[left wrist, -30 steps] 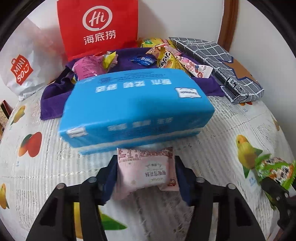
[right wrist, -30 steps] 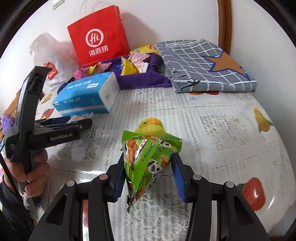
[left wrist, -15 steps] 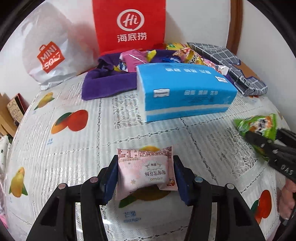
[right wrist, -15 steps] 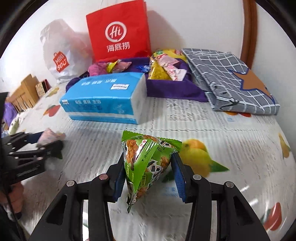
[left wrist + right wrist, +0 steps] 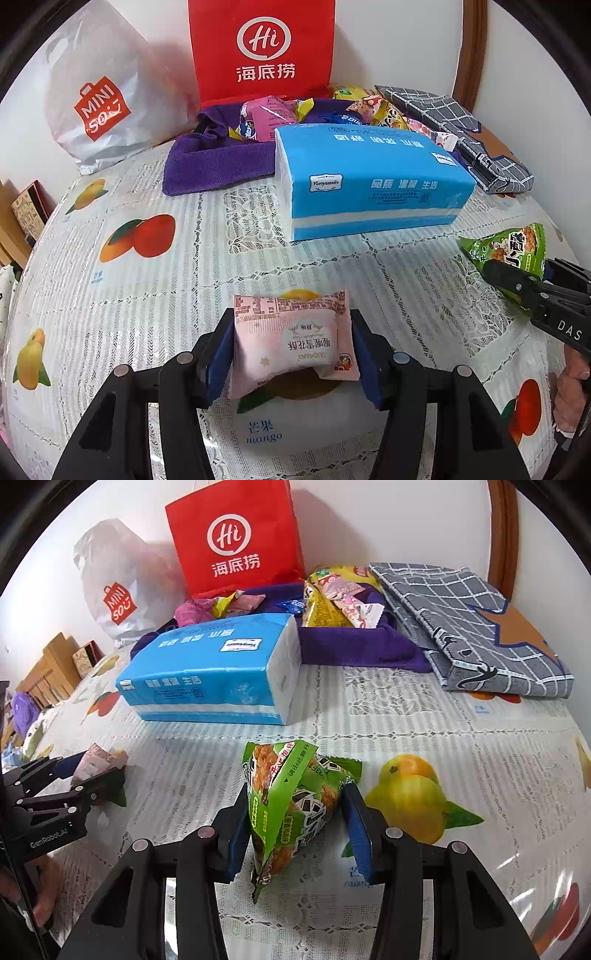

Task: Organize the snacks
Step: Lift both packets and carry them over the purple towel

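My left gripper (image 5: 293, 343) is shut on a pink snack packet (image 5: 293, 339) and holds it just above the tablecloth. It also shows in the right wrist view (image 5: 99, 764). My right gripper (image 5: 295, 812) is shut on a green triangular snack packet (image 5: 291, 805), which also shows in the left wrist view (image 5: 513, 251). Several loose snacks (image 5: 273, 114) lie on a purple cloth (image 5: 218, 162) at the back, behind a blue tissue pack (image 5: 373, 177).
A red paper bag (image 5: 262, 51) and a white MINISO bag (image 5: 99, 103) stand against the wall. A folded grey checked cloth (image 5: 469, 627) lies at the back right. The tissue pack (image 5: 218, 668) sits mid-table. Wooden items (image 5: 51, 668) stand at far left.
Both grippers have drawn back from the tissue pack and the purple cloth, each still holding its packet. The two grippers now sit side by side over the front of the table.
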Available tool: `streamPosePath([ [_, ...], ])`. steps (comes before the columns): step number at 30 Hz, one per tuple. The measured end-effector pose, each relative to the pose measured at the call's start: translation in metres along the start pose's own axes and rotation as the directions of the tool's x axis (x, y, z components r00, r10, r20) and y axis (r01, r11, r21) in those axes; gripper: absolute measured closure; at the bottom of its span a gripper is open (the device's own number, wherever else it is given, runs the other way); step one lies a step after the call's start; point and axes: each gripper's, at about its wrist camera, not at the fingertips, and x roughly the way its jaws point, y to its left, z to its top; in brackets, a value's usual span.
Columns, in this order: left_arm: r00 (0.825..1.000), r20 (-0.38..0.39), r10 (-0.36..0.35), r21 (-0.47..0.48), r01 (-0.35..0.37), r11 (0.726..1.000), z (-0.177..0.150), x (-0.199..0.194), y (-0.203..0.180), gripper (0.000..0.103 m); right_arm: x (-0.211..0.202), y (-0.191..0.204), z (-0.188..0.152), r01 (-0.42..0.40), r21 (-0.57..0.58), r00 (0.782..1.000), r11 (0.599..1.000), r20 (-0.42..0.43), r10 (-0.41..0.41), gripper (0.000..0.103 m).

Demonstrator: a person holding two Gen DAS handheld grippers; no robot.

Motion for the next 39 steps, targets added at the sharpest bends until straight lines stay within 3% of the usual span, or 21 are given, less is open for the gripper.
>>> streamPosePath([
  [6, 1.000, -0.001, -0.004, -0.003, 0.004, 1.000, 0.000, 0.000, 0.000, 0.046, 0.001, -0.002, 0.002, -0.004, 0.003, 1.000, 1.000, -0.002, 0.004, 0.056],
  [13, 1.000, -0.002, 0.002, 0.002, -0.002, 1.000, 0.000, 0.000, 0.000, 0.046, 0.004, 0.009, 0.002, 0.061, -0.063, 0.998, 0.996, -0.012, -0.062, 0.056],
  [34, 1.000, -0.002, 0.001, -0.002, -0.001, 1.000, -0.001, 0.000, 0.000, 0.047, 0.002, 0.009, 0.001, 0.062, -0.058, 0.998, 0.996, -0.014, -0.063, 0.057],
  [39, 0.996, -0.049, -0.072, -0.035, 0.071, 0.997, 0.004, -0.004, 0.007, 0.049, 0.002, 0.009, 0.001, 0.066, -0.061, 0.998, 0.996, -0.012, -0.067, 0.057],
])
